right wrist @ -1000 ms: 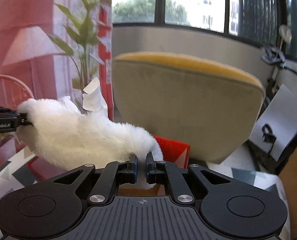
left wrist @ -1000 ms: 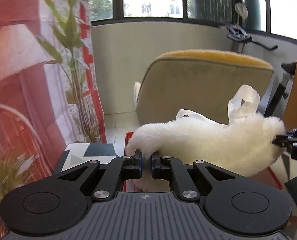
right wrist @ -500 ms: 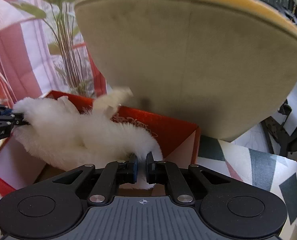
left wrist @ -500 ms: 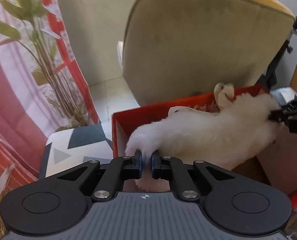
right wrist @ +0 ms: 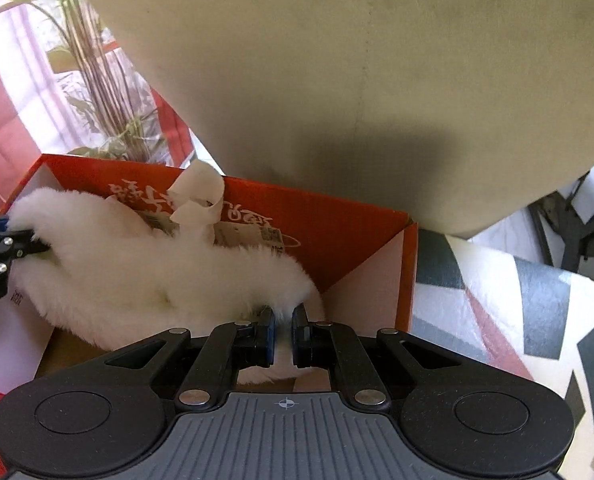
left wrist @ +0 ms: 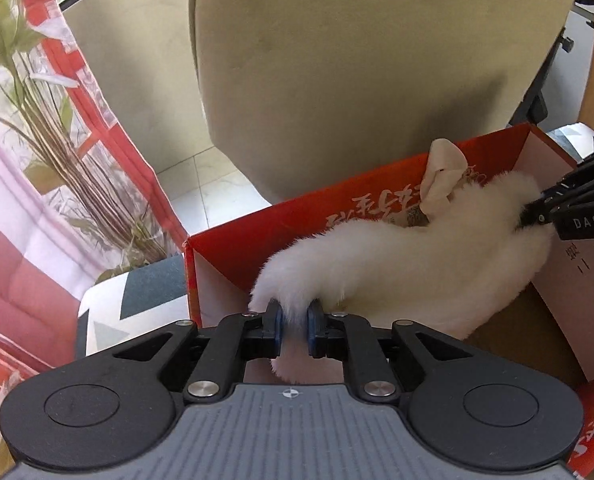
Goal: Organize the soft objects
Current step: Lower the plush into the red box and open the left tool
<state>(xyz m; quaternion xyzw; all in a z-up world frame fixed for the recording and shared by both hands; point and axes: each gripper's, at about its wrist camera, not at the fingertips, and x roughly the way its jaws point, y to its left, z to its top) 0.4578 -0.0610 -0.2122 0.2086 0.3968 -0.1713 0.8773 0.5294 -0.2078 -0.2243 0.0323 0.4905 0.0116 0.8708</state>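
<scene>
The beige chair back fills the upper field of both wrist views, standing just behind the box; the geometric-patterned surface carries the box, with a potted plant and a red-and-pink curtain off to one side. The red cardboard box sits open-topped, pale inner walls, printed script on its far flap. Your white fluffy plush item hangs inside the box, stretched between both grippers, its white ribbon tag sticking up at the far wall. Your left gripper is opening its jaws, one furry end between the blue pads, fur touching both; your right gripper is clamped nearly shut on the opposite furry end.
</scene>
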